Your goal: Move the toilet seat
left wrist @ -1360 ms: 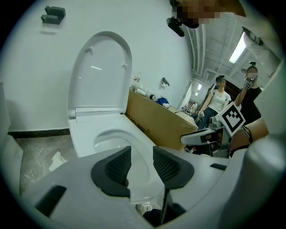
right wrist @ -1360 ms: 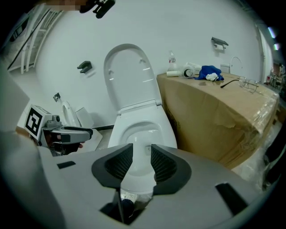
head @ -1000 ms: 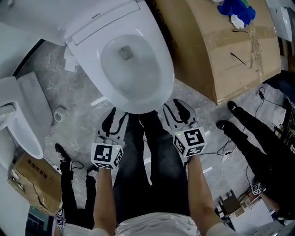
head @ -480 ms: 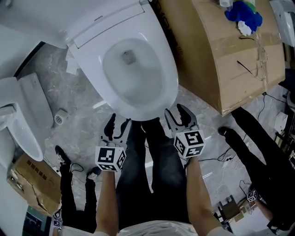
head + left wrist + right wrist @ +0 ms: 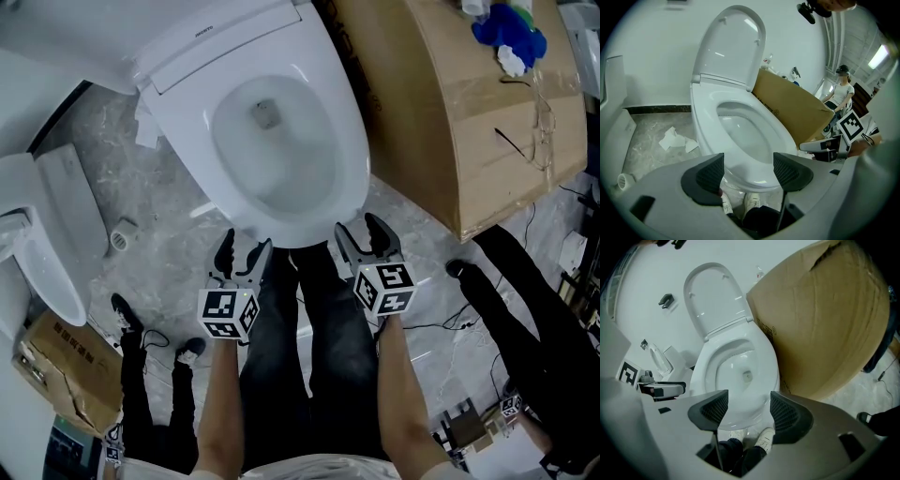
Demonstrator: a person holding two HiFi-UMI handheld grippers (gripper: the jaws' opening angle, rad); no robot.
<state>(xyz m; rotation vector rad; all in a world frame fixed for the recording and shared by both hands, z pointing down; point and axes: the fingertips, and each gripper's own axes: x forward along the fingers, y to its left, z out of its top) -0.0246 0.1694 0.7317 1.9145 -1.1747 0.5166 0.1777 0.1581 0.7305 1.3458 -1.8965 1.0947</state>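
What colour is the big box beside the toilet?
Brown; the cardboard box shows best in the head view.

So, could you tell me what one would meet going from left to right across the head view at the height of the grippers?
White fixture, small roll, left gripper, right gripper (both grippers' jaws have just been opening, gripping nothing), black shoe. The toilet and cardboard box overlap these, so they're omitted.
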